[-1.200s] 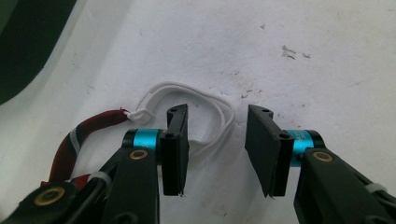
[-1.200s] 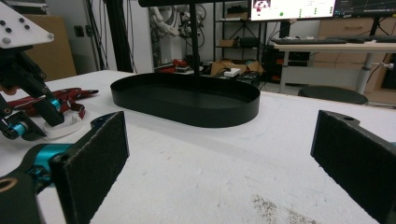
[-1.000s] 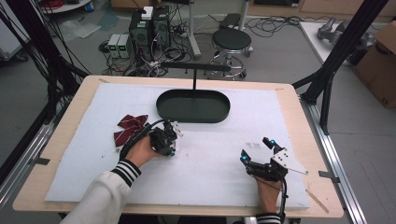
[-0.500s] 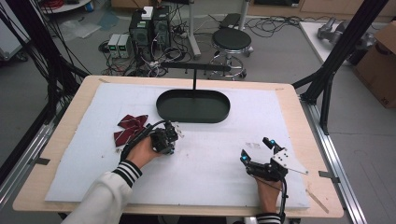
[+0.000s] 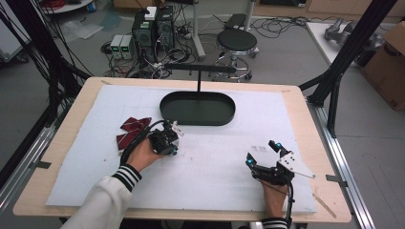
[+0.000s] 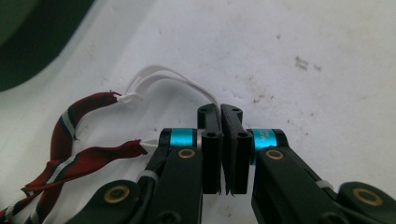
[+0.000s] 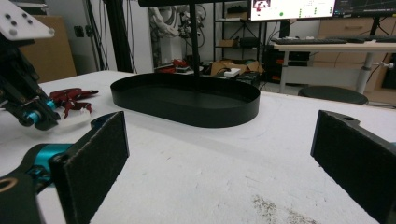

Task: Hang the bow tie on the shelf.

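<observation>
A white mat (image 5: 215, 167) covered the table, cables and a stool (image 5: 237, 40) behind. The left gripper (image 6: 221, 116), just clenched, pinched the ribbon's (image 6: 70, 140) white cord (image 6: 177, 81) beside the tray (image 5: 197, 108); the right gripper (image 5: 262, 151) rested, jaws spread wide.

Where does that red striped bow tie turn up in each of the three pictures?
High view: the bow tie lies left of centre, beside the left gripper.
Left gripper view: lower left, its white elastic loop pinched in the shut jaws.
Right gripper view: far left, small.
Shared landmark: the black oval tray, behind it.
</observation>
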A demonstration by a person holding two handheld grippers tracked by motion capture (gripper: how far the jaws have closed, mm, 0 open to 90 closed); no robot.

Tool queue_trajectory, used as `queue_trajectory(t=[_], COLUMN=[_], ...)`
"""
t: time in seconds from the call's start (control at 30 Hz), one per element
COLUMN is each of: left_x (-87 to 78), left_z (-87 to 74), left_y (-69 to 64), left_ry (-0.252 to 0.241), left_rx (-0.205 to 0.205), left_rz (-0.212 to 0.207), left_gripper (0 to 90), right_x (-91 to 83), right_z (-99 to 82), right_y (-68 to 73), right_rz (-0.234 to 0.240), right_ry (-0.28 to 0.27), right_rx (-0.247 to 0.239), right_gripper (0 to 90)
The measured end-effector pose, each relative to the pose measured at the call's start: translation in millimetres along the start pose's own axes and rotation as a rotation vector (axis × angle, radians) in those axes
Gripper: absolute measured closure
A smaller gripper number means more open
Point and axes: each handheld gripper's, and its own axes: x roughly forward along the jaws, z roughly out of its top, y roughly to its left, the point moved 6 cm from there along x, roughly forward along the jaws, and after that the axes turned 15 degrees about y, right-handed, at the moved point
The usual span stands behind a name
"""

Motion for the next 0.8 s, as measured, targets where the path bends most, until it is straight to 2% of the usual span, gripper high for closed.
queue_trajectory(t=[0.07, 0.13, 0.2, 0.23, 0.37, 0.4, 0.5, 0.57, 0.63, 0.67, 0.7, 0.73, 0.77, 0.8], left_x=[-2.0, -11.2, -14.4, -20.9, -33.4, -37.3, -46.5, -49.0, -56.4, -59.8, -67.7, -71.5, -71.5, -79.5], left_z=[-0.2, -0.3, -0.4, -0.2, 0.0, 0.2, -0.7, -1.2, -1.8, -1.2, -0.4, 0.3, 0.3, 2.2], left_y=[0.9, 4.9, 6.5, 9.4, 15.9, 17.7, 23.0, 24.8, 28.7, 30.3, 34.0, 35.7, 35.7, 38.5], left_ry=[-0.013, -0.077, -0.094, -0.139, -0.224, -0.256, -0.301, -0.309, -0.341, -0.367, -0.414, -0.435, -0.435, -0.480], left_rx=[-0.006, -0.027, -0.027, -0.038, -0.071, -0.090, -0.121, -0.122, -0.138, -0.149, -0.164, -0.173, -0.173, -0.187], left_rz=[0.001, -0.009, -0.003, 0.007, 0.012, 0.017, 0.033, 0.038, 0.046, 0.047, 0.045, 0.044, 0.044, 0.043], left_gripper=[86.5, 86.5, 86.5, 86.5, 86.5, 86.5, 86.5, 86.5, 86.5, 86.5, 86.5, 86.5, 86.5, 86.5], right_x=[0.0, 0.0, 0.1, 0.2, 0.2, 0.2, 0.1, 0.1, 0.1, 0.1, 0.2, 0.1, 0.1, 0.1], right_z=[0.0, 0.0, 0.2, 0.2, 0.2, 0.2, 0.0, 0.0, 0.0, 0.0, 0.1, 0.0, 0.0, 0.0], right_y=[0.0, 0.0, -0.1, -0.1, -0.1, -0.2, 0.4, 0.3, 0.4, 0.4, 0.4, 0.5, 0.4, 0.4], right_rz=[0.000, -0.002, -0.001, -0.002, -0.002, -0.003, -0.001, -0.001, -0.002, -0.002, -0.004, -0.002, -0.001, -0.001], right_ry=[0.000, 0.000, -0.001, -0.001, -0.002, -0.001, 0.001, 0.001, 0.001, 0.001, 0.000, 0.001, 0.001, 0.000], right_rx=[0.000, -0.001, -0.004, -0.005, -0.005, -0.005, -0.002, -0.002, -0.002, -0.002, -0.003, -0.002, -0.002, -0.003], right_gripper=[3.2, 3.2, 3.2, 3.2, 3.2, 3.2, 3.2, 3.2, 3.2, 3.2, 3.2, 3.2, 3.2, 3.2])
